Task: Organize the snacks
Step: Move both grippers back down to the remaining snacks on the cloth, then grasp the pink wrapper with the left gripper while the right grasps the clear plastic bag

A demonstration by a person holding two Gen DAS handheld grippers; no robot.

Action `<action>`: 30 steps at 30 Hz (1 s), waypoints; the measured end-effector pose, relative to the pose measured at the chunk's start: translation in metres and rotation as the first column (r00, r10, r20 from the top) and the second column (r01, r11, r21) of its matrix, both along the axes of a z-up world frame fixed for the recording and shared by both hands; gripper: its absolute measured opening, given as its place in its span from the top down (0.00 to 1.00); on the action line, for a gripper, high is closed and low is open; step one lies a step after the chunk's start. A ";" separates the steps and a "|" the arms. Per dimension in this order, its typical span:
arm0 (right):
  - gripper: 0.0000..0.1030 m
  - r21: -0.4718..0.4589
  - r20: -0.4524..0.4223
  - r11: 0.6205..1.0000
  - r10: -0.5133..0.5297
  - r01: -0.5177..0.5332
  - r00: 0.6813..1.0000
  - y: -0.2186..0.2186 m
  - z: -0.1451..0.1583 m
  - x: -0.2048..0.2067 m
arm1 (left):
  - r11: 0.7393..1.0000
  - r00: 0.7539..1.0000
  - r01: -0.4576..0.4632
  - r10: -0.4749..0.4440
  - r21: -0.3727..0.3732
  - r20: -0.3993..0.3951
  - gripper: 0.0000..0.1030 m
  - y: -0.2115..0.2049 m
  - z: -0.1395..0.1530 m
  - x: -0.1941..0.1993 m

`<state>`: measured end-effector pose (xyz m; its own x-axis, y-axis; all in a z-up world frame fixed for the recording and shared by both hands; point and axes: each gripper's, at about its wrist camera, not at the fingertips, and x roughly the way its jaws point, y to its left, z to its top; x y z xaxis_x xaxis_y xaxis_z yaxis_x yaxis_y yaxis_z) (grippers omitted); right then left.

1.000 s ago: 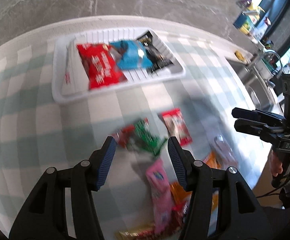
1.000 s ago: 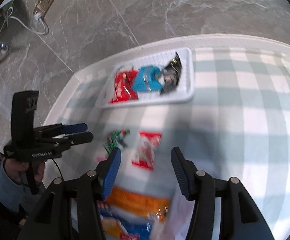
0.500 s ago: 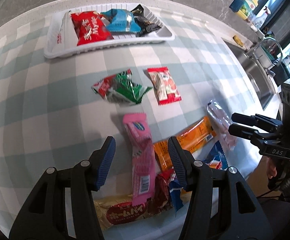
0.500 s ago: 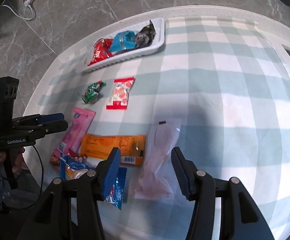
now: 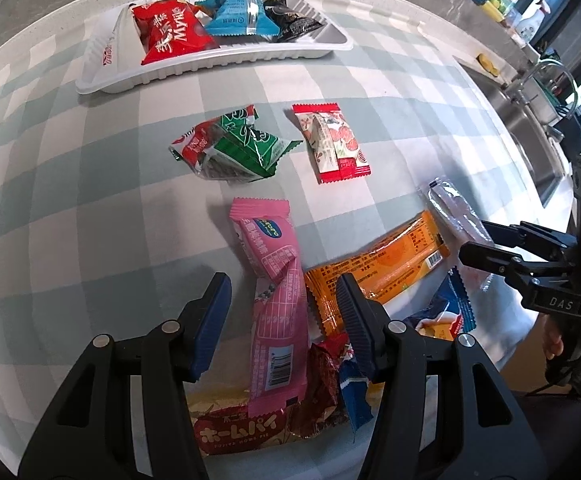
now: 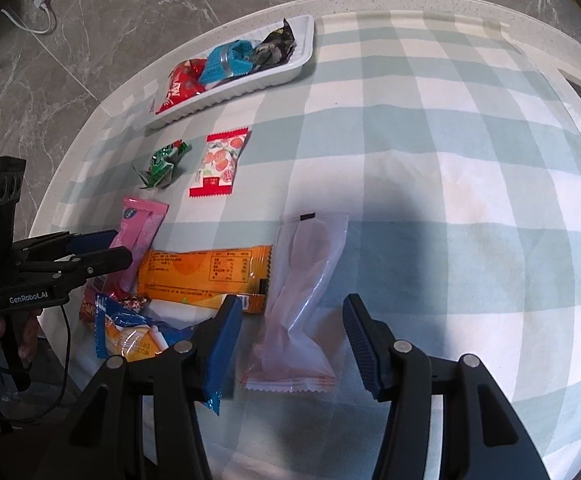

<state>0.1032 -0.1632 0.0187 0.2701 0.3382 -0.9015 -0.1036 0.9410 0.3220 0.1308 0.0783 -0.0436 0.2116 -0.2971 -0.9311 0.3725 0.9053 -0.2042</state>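
Note:
A white tray (image 5: 102, 80) at the far edge holds a red pack (image 5: 170, 32), a blue pack (image 5: 234, 20) and a black pack (image 5: 290, 20); it also shows in the right wrist view (image 6: 306, 52). Loose snacks lie on the checked cloth: a green pack (image 5: 234, 148), a red-and-white pack (image 5: 330, 144), a pink bar (image 5: 274, 280), an orange bar (image 5: 382, 264) and a clear pouch (image 6: 306, 280). My left gripper (image 5: 282, 296) is open and empty above the pink bar. My right gripper (image 6: 290, 320) is open and empty above the clear pouch.
A blue-and-orange pack (image 6: 130, 336) and a dark red wrapper (image 5: 322, 384) lie at the near table edge with a cream-and-red pie pack (image 5: 234, 432). A sink (image 5: 530, 132) and bottles stand off to the right. Grey stone floor surrounds the table.
Both grippers have pulled back from the tray toward the near edge of the table. The loose snacks now lie under them. Both stay open.

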 end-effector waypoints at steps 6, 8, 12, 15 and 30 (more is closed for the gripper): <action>0.46 -0.023 0.001 1.000 0.015 -0.015 1.000 0.005 -0.002 0.002 | 1.000 1.000 0.009 -0.009 0.022 -0.007 0.49 -0.005 -0.009 0.003; 0.46 -0.036 0.003 0.999 0.025 -0.025 1.000 0.007 -0.002 0.003 | 1.000 1.000 0.011 -0.011 0.029 -0.008 0.49 -0.006 -0.012 0.004; 0.58 -0.059 0.005 0.997 0.041 -0.041 0.999 0.011 -0.002 0.004 | 0.999 1.000 0.019 -0.018 0.031 -0.002 0.49 -0.008 -0.015 0.005; 0.69 -0.077 0.006 0.996 0.054 -0.053 0.999 0.013 -0.003 0.005 | 0.999 1.000 0.026 -0.026 0.031 0.005 0.49 -0.010 -0.016 0.006; 0.73 -0.002 -0.005 1.000 0.016 -0.016 1.000 0.001 -0.005 0.006 | 0.998 0.998 0.061 -0.061 0.015 0.017 0.60 -0.016 -0.017 0.004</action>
